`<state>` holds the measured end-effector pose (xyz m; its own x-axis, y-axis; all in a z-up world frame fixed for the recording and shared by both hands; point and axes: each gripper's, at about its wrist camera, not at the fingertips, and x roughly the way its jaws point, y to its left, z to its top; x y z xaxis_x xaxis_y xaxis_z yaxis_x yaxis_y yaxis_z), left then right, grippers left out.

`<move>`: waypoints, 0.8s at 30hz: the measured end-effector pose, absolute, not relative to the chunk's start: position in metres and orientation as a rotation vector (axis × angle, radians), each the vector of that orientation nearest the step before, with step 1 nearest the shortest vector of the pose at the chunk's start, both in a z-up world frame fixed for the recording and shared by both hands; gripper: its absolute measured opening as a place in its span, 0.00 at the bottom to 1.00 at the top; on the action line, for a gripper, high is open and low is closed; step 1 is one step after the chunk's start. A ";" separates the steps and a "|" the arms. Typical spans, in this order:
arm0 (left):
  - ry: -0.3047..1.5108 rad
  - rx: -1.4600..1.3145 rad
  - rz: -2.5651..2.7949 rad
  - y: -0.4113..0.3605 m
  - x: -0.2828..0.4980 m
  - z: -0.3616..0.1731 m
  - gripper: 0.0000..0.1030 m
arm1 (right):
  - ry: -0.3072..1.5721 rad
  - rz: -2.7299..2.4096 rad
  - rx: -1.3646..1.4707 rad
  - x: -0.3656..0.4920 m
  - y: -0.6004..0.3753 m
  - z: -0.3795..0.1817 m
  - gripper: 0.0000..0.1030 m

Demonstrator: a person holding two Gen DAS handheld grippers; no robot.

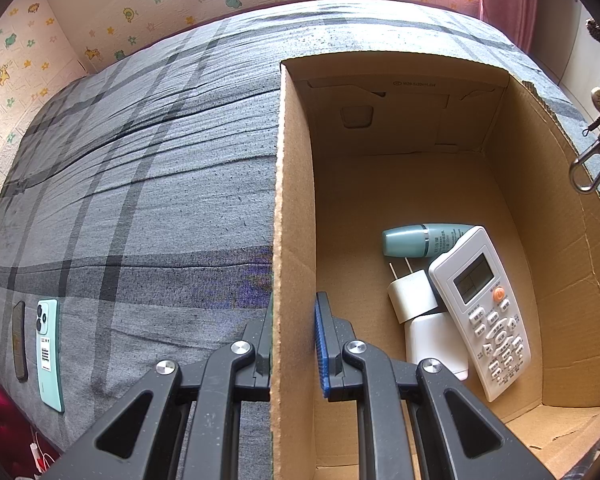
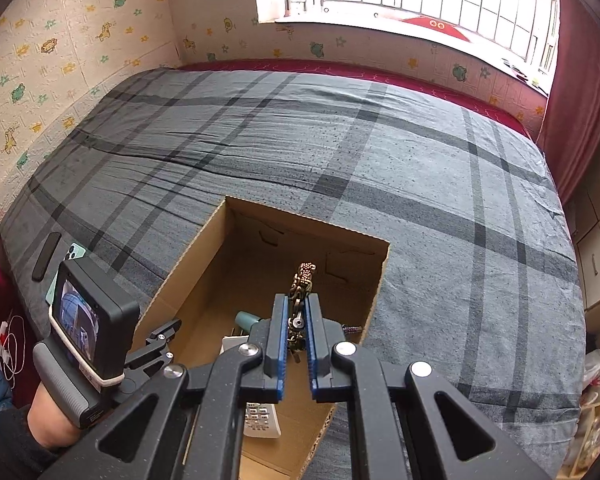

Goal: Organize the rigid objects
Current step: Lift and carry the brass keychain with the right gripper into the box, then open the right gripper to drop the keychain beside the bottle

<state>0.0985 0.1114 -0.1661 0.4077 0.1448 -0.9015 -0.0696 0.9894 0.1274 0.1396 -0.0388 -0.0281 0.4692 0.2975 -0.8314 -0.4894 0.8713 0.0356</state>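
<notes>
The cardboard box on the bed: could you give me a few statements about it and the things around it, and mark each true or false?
1. A white remote lies inside the box. True.
2. The left tool grips the remote. False: it is shut on the box's side wall.
3. The right tool holds a metal keychain above the box. True.
4. The green phone is in the box. False: it lies on the bedspread, outside the box.
5. A teal bottle lies in the box beside a white plug. True.
</notes>
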 end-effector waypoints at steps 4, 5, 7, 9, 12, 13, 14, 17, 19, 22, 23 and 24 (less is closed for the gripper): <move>1.143 0.070 0.133 0.112 0.098 -0.166 0.15 | 1.002 0.496 -0.238 0.143 -0.027 -0.045 0.07; 1.143 0.070 0.133 0.112 0.098 -0.166 0.15 | 1.012 0.498 -0.240 0.145 -0.024 -0.050 0.07; 1.144 0.072 0.133 0.112 0.099 -0.166 0.15 | 1.030 0.500 -0.244 0.147 -0.020 -0.059 0.07; 1.144 0.075 0.134 0.112 0.099 -0.166 0.15 | 1.048 0.499 -0.254 0.149 -0.016 -0.069 0.07; 1.143 0.072 0.133 0.113 0.099 -0.166 0.15 | 1.078 0.490 -0.264 0.154 -0.012 -0.085 0.07; 1.143 0.071 0.133 0.112 0.099 -0.166 0.15 | 1.088 0.488 -0.266 0.156 -0.011 -0.090 0.07; 1.143 0.072 0.133 0.113 0.099 -0.166 0.15 | 1.096 0.485 -0.269 0.157 -0.009 -0.095 0.07; 1.143 0.071 0.133 0.113 0.099 -0.166 0.15 | 1.122 0.478 -0.277 0.162 -0.006 -0.109 0.07; 1.142 0.073 0.133 0.113 0.099 -0.166 0.16 | 1.141 0.474 -0.283 0.165 -0.003 -0.118 0.07; 1.141 0.073 0.135 0.114 0.099 -0.166 0.16 | 1.171 0.468 -0.288 0.169 0.001 -0.131 0.07; 1.141 0.074 0.135 0.114 0.099 -0.165 0.15 | 1.180 0.467 -0.290 0.170 0.003 -0.135 0.07; 1.141 0.074 0.135 0.114 0.099 -0.165 0.15 | 1.188 0.466 -0.293 0.171 0.004 -0.139 0.07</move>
